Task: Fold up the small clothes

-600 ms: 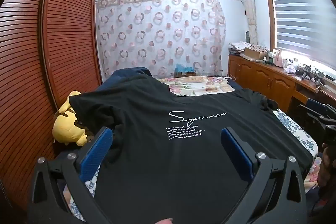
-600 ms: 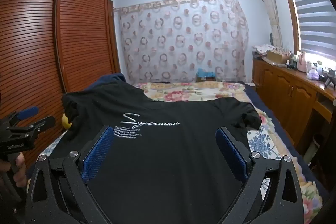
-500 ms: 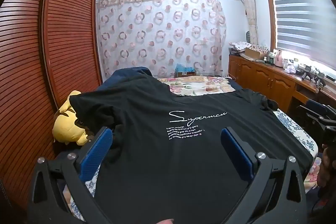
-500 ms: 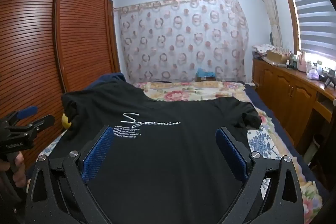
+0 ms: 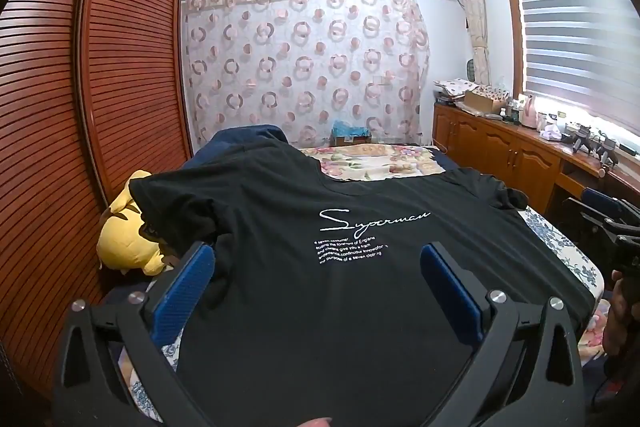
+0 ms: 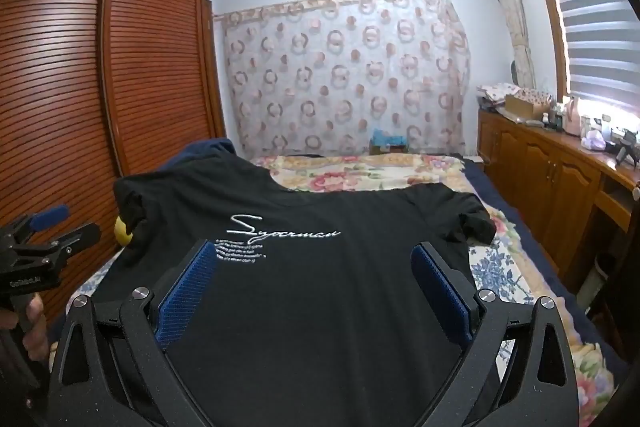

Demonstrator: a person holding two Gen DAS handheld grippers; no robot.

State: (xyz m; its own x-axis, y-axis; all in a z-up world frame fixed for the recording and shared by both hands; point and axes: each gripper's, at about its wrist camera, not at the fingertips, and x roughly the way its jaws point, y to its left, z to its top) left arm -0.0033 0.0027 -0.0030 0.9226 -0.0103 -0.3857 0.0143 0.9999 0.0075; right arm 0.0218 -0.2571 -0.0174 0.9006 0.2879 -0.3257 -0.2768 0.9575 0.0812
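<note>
A black T-shirt (image 5: 304,291) with white script lettering lies spread flat on the bed, collar toward the far end; the same T-shirt (image 6: 320,291) fills the right wrist view. My left gripper (image 5: 316,259) hovers above its near hem, jaws wide open with nothing between the blue pads (image 5: 184,287). My right gripper (image 6: 314,259) is likewise open over the shirt's lower half, empty. In the right wrist view the left gripper (image 6: 44,235) shows at the far left, held by a hand (image 6: 34,319). The right gripper (image 5: 604,223) appears at the left view's right edge.
The bed (image 6: 500,275) has a floral cover. A yellow plush toy (image 5: 124,239) lies at the bed's left edge beside the louvred wooden wardrobe (image 5: 80,107). A dark blue garment (image 5: 248,137) lies beyond the shirt. Wooden cabinets (image 6: 552,179) with clutter line the right wall.
</note>
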